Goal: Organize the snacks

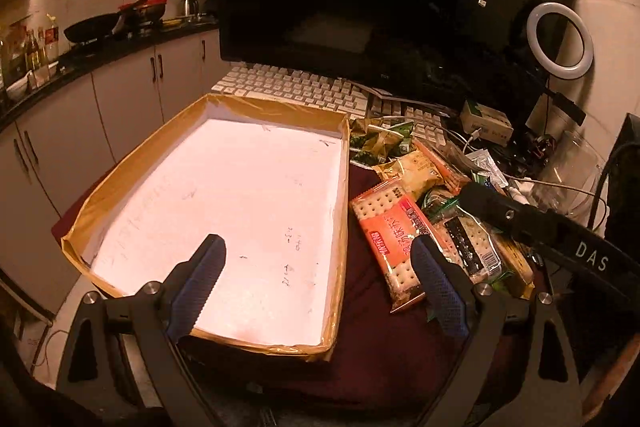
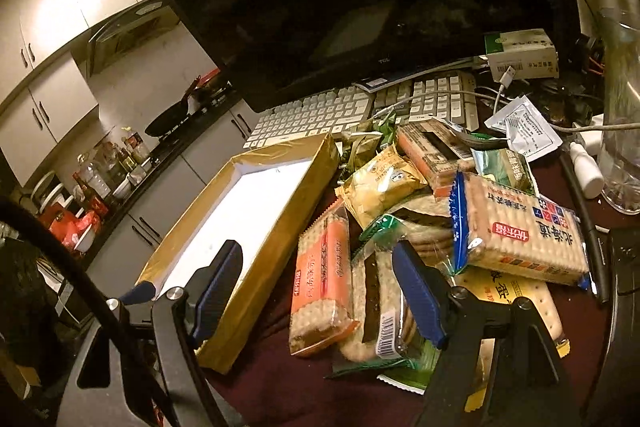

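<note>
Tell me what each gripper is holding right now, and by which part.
Nothing is held. The left gripper stands open above the box; the right gripper is open over the orange cracker pack, not touching it.

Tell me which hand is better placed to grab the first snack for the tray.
Probably the right. Its open tool hangs right over the snack pile, with the orange cracker pack lying between its fingers. The left tool, also open, faces mostly the empty tray, and the pile sits off to its side.
</note>
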A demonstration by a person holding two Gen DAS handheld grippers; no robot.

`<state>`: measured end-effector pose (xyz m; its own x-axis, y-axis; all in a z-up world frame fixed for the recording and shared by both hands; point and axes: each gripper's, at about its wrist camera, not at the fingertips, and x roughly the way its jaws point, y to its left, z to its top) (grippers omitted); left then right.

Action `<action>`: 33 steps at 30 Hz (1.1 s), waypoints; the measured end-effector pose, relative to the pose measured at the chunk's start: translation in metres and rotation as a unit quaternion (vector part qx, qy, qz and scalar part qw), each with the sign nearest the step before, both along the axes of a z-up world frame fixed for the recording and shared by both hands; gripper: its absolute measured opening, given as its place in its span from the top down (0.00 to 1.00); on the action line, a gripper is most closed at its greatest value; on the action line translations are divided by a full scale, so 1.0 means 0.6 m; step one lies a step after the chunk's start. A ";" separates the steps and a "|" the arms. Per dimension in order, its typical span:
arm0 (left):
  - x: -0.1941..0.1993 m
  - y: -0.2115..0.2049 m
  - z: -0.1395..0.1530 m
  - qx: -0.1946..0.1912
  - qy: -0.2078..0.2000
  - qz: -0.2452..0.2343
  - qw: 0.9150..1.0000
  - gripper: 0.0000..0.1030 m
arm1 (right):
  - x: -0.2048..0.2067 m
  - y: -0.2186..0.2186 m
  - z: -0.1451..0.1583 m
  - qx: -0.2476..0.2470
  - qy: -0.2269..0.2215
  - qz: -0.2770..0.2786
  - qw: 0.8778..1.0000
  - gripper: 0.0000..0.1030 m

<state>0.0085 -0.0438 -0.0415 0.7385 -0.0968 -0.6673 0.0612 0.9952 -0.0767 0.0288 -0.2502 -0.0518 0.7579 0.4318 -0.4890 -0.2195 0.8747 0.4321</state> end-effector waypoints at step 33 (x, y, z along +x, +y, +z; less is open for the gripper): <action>0.014 -0.021 -0.017 0.009 0.000 -0.008 1.000 0.09 | 0.001 -0.032 0.000 -0.015 0.021 -0.021 0.999 0.31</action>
